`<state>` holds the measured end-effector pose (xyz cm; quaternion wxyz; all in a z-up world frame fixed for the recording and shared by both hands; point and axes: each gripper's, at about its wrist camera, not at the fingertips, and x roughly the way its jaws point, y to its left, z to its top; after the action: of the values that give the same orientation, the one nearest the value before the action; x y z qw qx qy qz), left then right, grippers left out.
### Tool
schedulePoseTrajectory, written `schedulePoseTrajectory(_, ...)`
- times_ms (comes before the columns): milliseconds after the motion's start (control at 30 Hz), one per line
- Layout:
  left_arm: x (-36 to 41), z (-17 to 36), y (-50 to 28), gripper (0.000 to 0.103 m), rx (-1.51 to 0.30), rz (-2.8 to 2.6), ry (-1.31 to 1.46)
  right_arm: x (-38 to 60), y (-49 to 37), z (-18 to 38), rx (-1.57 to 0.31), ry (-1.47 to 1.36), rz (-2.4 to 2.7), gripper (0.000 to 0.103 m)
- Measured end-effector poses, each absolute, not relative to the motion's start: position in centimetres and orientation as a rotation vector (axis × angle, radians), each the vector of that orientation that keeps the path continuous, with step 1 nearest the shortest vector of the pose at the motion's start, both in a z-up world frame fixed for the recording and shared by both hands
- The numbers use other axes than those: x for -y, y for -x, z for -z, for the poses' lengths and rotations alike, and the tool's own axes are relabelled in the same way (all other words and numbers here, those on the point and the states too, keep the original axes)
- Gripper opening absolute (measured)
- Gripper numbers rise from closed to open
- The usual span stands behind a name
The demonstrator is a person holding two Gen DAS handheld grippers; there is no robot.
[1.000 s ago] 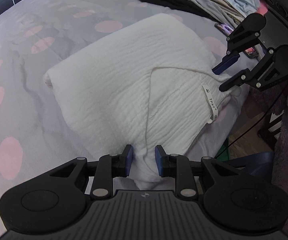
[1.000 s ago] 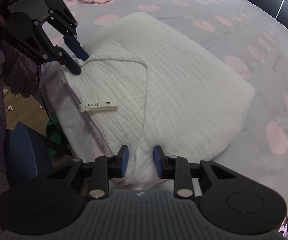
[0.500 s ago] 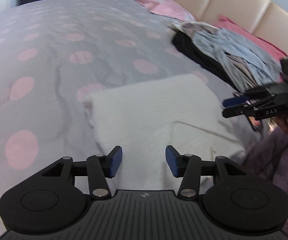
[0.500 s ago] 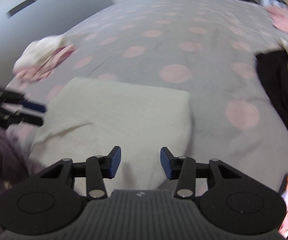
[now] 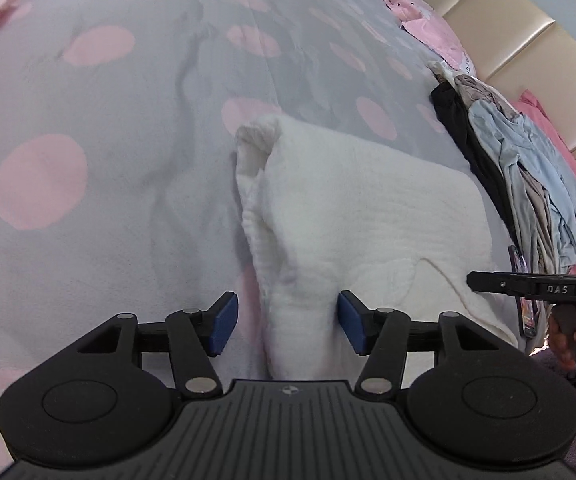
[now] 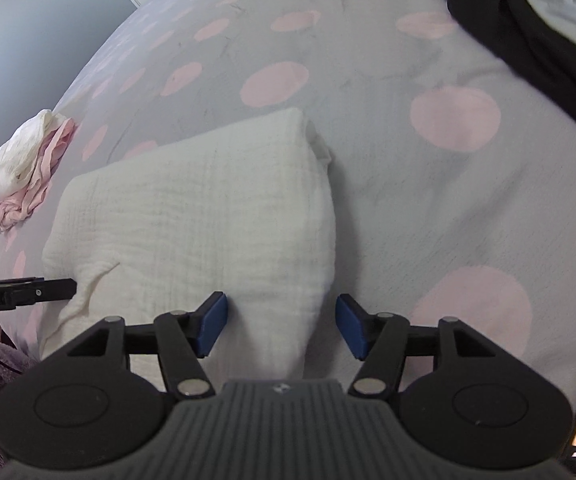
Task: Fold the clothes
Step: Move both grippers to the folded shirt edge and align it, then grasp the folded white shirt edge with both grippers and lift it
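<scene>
A folded white textured cloth (image 5: 352, 216) lies on the grey bedspread with pink dots (image 5: 87, 128); it also shows in the right wrist view (image 6: 207, 216). My left gripper (image 5: 288, 322) is open, its blue pads straddling the cloth's near left edge without pinching it. My right gripper (image 6: 281, 324) is open, its pads straddling the cloth's near right corner. Each gripper shows edge-on in the other's view: the right one (image 5: 528, 288), the left one (image 6: 23, 294).
A heap of unfolded black, beige and light blue clothes (image 5: 528, 160) lies by the padded headboard (image 5: 508, 32). A small stack of white and pink cloth (image 6: 27, 164) sits at the bed's far left. A phone (image 5: 522, 280) lies at the bed's edge.
Both grippers let go of the white cloth's corners and opened. They moved apart to the cloth's left and right ends and now straddle its folded edges.
</scene>
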<state>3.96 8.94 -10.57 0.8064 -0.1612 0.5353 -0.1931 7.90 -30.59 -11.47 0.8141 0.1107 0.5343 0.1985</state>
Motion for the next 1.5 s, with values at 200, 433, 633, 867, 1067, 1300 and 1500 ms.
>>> schedulePoseTrajectory(200, -8.3, 11.7, -4.4, 0.06, -1.175, 0.427, 0.357, 30.0, -8.0, 12.2, -1.149, -0.241, -0.429, 0.063)
schedulePoseTrajectory(433, -7.3, 12.1, -4.6, 0.063, -1.174, 0.416, 0.331, 28.6, -8.2, 13.3, -1.154, -0.272, -0.48, 0.05)
schedulePoseTrajectory(633, -6.1, 11.6, -3.9, 0.053, -1.119, 0.427, 0.286, 28.6, -7.9, 13.3, -1.141, -0.31, -0.478, 0.039)
schedulePoseTrajectory(867, -5.8, 10.7, -3.3, 0.034, -1.072, 0.426, 0.28, 28.4, -7.4, 12.3, -1.105, -0.343, -0.472, 0.03)
schedulePoseTrajectory(1067, -6.9, 9.6, -3.4, 0.025, -1.051, 0.431, 0.336, 28.2, -7.1, 9.9, -1.037, -0.372, -0.509, 0.028)
schedulePoseTrajectory(1300, -9.1, 6.7, -3.7, 0.022, -0.961, 0.444, 0.402, 26.7, -7.6, 6.8, -0.974, -0.407, -0.565, 0.027)
schedulePoseTrajectory(1500, -13.3, 3.2, -4.7, 0.022, -0.881, 0.405, 0.468, 23.6, -9.2, 3.7, -0.923, -0.439, -0.621, 0.027)
